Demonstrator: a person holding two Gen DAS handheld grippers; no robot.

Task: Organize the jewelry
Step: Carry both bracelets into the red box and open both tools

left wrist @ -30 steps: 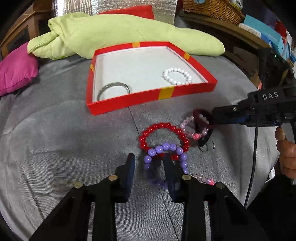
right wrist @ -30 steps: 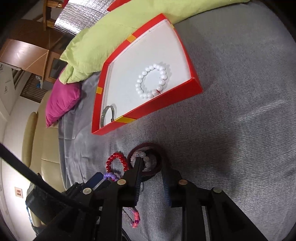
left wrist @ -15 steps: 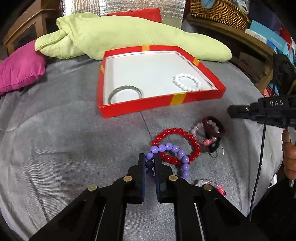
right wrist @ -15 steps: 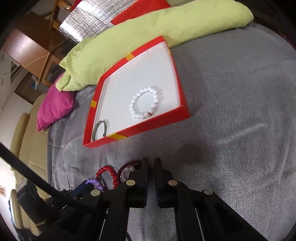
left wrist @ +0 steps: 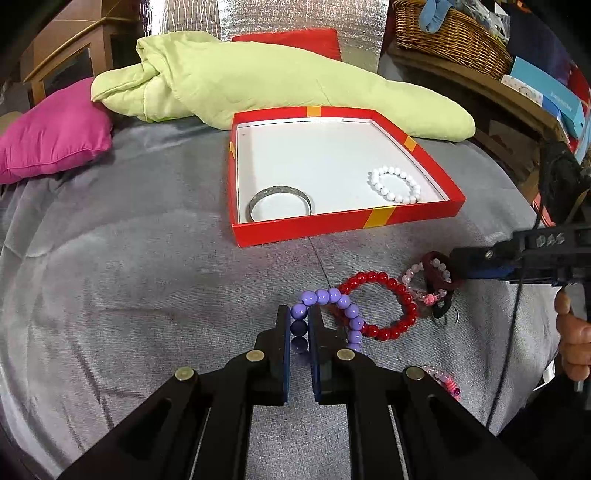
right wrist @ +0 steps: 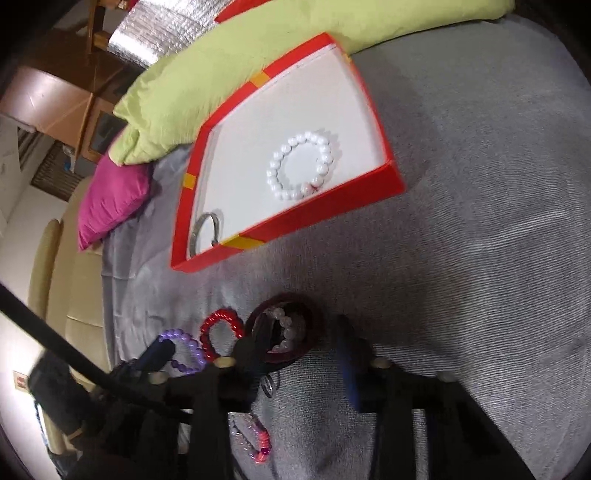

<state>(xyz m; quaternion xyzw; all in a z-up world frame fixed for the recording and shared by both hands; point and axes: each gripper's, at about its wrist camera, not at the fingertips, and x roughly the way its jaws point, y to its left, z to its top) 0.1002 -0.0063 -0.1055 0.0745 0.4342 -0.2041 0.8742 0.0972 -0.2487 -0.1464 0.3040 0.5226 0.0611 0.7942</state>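
The left gripper (left wrist: 299, 328) points steeply down, jaws clamped on a bead. The right gripper's (right wrist: 306, 345) jaws have just been opening, now apart.

Both wrist cams sit close above the grey bedcover (left wrist: 110, 258), angled down: left cam faces the red tray (left wrist: 343, 225) head-on, right cam sees it from the side, rolled, & both share tray + loose bracelets (right wrist: 221, 332)

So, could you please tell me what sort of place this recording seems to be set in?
Most likely a lived-in home, a bedroom or living room. The work surface is a soft grey cover with a magenta cushion and a green quilt on it, and a wicker basket sits on a wooden shelf behind.
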